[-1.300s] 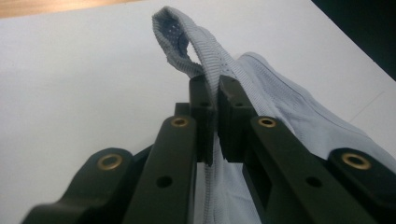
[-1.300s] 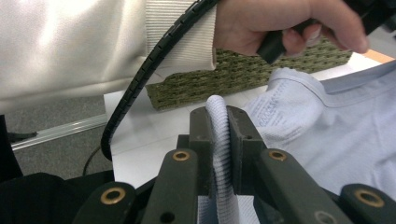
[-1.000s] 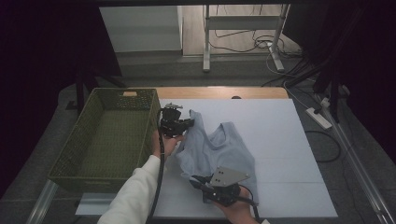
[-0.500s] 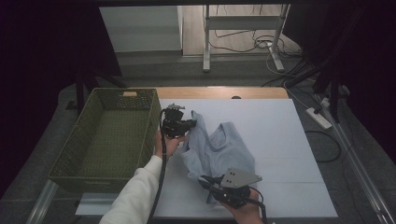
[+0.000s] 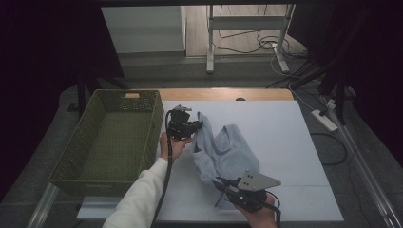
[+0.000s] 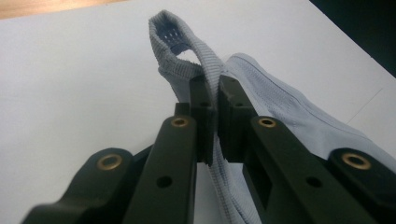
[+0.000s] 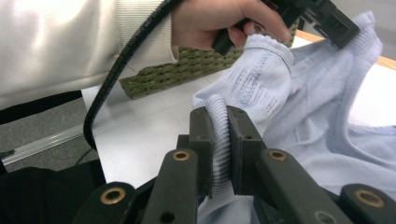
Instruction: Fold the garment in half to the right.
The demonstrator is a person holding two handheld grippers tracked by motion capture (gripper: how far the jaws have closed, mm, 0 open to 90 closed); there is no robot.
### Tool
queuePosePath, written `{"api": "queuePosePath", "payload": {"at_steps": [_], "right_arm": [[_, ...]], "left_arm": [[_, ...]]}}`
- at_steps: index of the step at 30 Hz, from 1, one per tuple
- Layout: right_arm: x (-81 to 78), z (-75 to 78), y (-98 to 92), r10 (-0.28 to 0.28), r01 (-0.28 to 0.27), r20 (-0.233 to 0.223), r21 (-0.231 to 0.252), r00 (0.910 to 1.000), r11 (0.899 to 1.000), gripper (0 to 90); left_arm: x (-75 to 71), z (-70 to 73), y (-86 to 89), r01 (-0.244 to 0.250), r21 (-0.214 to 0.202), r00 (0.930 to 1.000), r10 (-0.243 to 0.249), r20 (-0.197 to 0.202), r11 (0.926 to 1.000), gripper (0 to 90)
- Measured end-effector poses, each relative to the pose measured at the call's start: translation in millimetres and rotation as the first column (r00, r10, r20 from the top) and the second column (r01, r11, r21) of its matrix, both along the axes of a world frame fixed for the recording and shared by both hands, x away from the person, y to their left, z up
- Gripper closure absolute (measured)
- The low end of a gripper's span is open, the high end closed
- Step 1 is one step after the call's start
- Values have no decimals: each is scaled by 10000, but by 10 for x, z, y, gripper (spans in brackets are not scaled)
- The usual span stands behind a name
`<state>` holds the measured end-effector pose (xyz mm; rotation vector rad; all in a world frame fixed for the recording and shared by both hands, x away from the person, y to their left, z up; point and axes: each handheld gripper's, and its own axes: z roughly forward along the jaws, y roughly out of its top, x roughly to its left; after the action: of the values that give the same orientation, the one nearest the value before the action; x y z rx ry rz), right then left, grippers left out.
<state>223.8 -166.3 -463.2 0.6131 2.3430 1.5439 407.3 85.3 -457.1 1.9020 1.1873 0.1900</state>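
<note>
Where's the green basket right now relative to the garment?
In the high view the green basket sits at the table's left edge, just left of the left gripper, which pinches the light blue garment.

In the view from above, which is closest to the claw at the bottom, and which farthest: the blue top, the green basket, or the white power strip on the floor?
From the right claw:
1. Blue top: pinched in the claw, mid-table.
2. Green basket: off to the left.
3. Power strip: on the floor, far right.
</note>
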Motion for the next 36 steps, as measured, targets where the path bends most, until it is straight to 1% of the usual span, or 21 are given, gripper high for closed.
{"api": "queuePosePath", "payload": {"at_steps": [8,15,28,36], "right_arm": [[16,-7,-138,-326,325,-81,-46,9994,9995,811],[52,-34,-242,-531,525,-341,-188,9980,9984,810],[49,-40,-389,-890,881,-449,-221,9950,9959,810],[23,-52,-472,-1033,1019,-515,-290,9933,9944,809]], "left_arm": [[19,40,-75,101,35,9999,-102,118,9999,847],[38,54,-144,182,100,9997,-184,128,9998,847],[70,56,-234,293,217,9995,-296,142,9993,847],[98,33,-325,461,455,9989,-464,58,9979,846]]}}
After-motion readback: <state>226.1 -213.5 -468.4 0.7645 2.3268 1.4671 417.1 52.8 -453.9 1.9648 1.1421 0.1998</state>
